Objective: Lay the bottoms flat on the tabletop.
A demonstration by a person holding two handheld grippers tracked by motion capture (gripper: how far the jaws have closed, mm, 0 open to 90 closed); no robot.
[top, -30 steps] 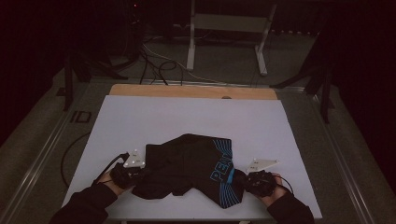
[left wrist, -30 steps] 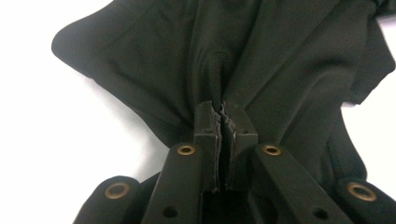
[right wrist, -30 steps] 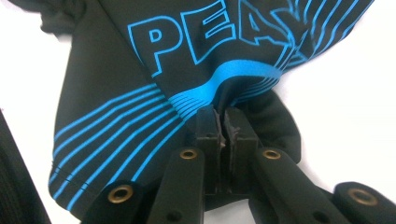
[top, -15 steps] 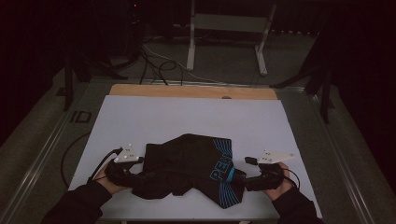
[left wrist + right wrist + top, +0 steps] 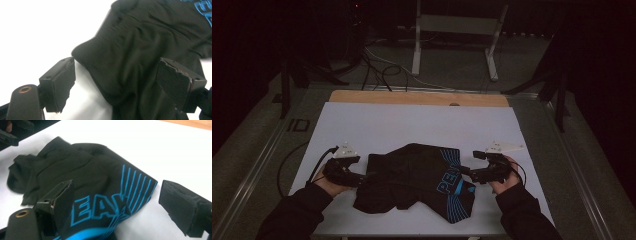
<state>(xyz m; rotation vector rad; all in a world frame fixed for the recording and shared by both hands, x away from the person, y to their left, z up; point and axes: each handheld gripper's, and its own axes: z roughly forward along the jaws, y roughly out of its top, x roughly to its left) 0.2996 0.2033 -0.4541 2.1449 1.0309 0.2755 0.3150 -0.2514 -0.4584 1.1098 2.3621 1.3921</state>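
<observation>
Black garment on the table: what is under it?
The black garment lies crumpled directly on the white table sheet. Its folds cover the sheet beneath, so anything tucked inside cannot be seen.

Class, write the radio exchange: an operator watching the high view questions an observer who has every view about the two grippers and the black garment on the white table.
Operator: Is the left gripper gripping the black garment?
Observer: No. Its jaws have just been opening; the garment's folded edge lies between them, unpinched.
Operator: And the right gripper?
Observer: Its jaws have just been opening too, and they straddle the corner printed with blue letters reading EAK.
</observation>
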